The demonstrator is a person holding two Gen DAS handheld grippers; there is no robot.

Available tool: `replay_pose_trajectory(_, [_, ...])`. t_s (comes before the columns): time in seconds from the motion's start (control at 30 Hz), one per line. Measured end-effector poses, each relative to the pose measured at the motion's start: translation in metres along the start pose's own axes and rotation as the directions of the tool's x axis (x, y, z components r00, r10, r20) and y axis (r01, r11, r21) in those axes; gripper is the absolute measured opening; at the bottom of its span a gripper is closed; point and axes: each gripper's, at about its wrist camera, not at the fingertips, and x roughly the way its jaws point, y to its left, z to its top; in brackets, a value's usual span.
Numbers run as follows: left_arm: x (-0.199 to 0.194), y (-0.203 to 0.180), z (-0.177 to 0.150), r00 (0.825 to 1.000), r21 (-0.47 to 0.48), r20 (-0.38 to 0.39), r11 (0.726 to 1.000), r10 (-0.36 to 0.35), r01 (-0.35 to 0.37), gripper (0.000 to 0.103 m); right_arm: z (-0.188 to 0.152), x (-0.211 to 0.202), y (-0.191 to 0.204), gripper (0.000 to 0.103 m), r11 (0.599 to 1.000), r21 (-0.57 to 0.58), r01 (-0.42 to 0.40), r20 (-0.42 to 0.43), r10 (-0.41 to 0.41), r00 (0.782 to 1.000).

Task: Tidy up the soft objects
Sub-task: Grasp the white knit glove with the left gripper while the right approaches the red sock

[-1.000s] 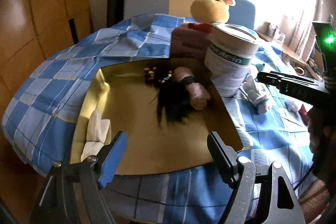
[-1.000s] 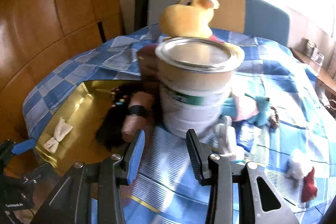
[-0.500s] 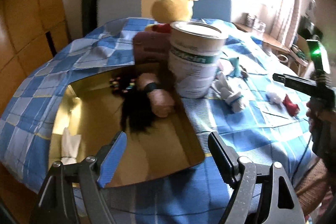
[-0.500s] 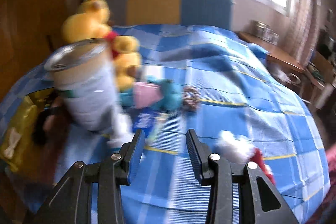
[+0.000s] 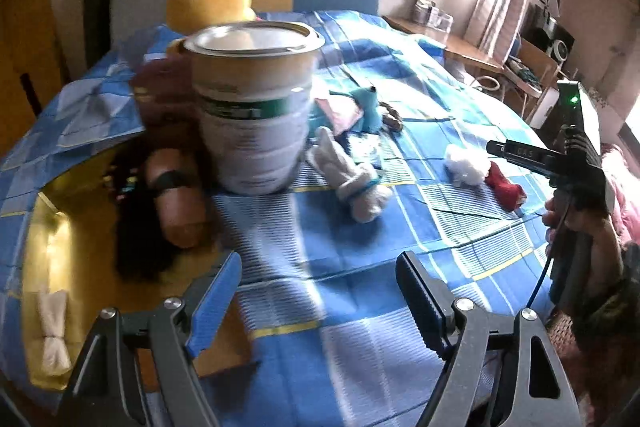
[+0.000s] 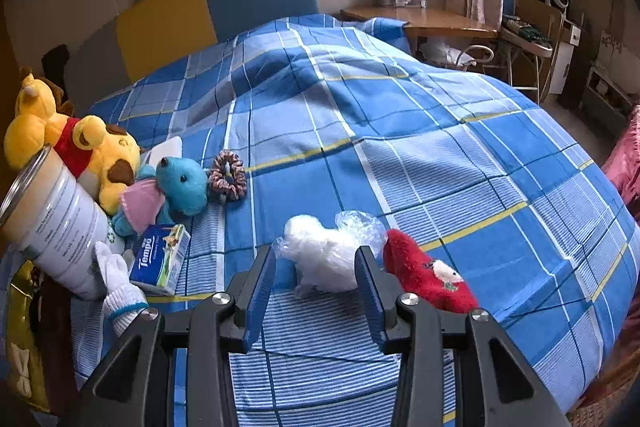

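Note:
My right gripper (image 6: 315, 269) is open and empty, its jaws either side of a white fluffy item in clear plastic (image 6: 324, 254) on the blue checked cloth. A red sock (image 6: 426, 275) lies just right of it. My left gripper (image 5: 318, 291) is open and empty, low over the cloth by the gold tray (image 5: 60, 239). The tray holds a doll with black hair (image 5: 172, 203) and a white bow (image 5: 52, 323). A white glove (image 5: 352, 179), a teal plush (image 6: 176, 187) and a yellow plush (image 6: 72, 147) lie near the tin (image 5: 252, 107).
A Tempo tissue pack (image 6: 162, 259) and a scrunchie (image 6: 228, 175) lie on the cloth. A blue and yellow headboard (image 6: 224, 3) stands behind. A wooden desk (image 6: 420, 23) and shelves stand at the right. The right gripper's handle shows in the left wrist view (image 5: 560, 163).
Both views have swung to the right. The right gripper has moved from the tin over to the white fluffy item and red sock. The left gripper has shifted right, off the tray's middle.

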Motion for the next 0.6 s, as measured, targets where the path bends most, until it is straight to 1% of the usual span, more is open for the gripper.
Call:
replay_pose_trajectory(0.07, [0.014, -0.008, 0.007, 1.000, 0.001, -0.021, 1.000, -0.009, 0.009, 0.080, 0.000, -0.003, -0.004, 0.041, 1.000, 0.021, 0.011, 0.015, -0.012, 1.000])
replay_pose_trajectory(0.2, [0.041, -0.018, 0.019, 0.998, -0.022, -0.052, 0.999, -0.026, 0.025, 0.080, 0.003, -0.004, -0.029, 0.041, 0.989, 0.151, -0.001, 0.024, -0.002, 1.000])
replay_pose_trajectory(0.3, [0.067, -0.024, 0.031, 0.997, -0.039, -0.075, 0.999, -0.035, 0.032, 0.079, 0.004, -0.005, -0.049, 0.041, 0.968, 0.251, -0.017, 0.028, 0.010, 1.000])
replay_pose_trajectory(0.4, [0.088, -0.027, 0.038, 0.997, -0.066, -0.074, 0.998, -0.030, 0.025, 0.080, 0.003, -0.008, -0.074, 0.041, 0.924, 0.380, -0.039, 0.041, 0.026, 0.999])
replay_pose_trajectory(0.5, [0.109, -0.028, 0.043, 0.996, -0.083, -0.083, 0.996, -0.020, 0.013, 0.080, -0.001, -0.009, -0.095, 0.041, 0.874, 0.482, -0.055, 0.047, 0.036, 0.998])
replay_pose_trajectory(0.57, [0.120, -0.030, 0.046, 0.996, -0.088, -0.092, 0.996, -0.008, -0.001, 0.085, -0.004, -0.007, -0.108, 0.041, 0.836, 0.544, -0.075, 0.047, 0.059, 0.997])
replay_pose_trajectory(0.6, [0.126, -0.031, 0.048, 0.996, -0.091, -0.093, 0.996, -0.002, -0.007, 0.087, -0.005, -0.007, -0.111, 0.041, 0.825, 0.559, -0.083, 0.049, 0.068, 0.997])
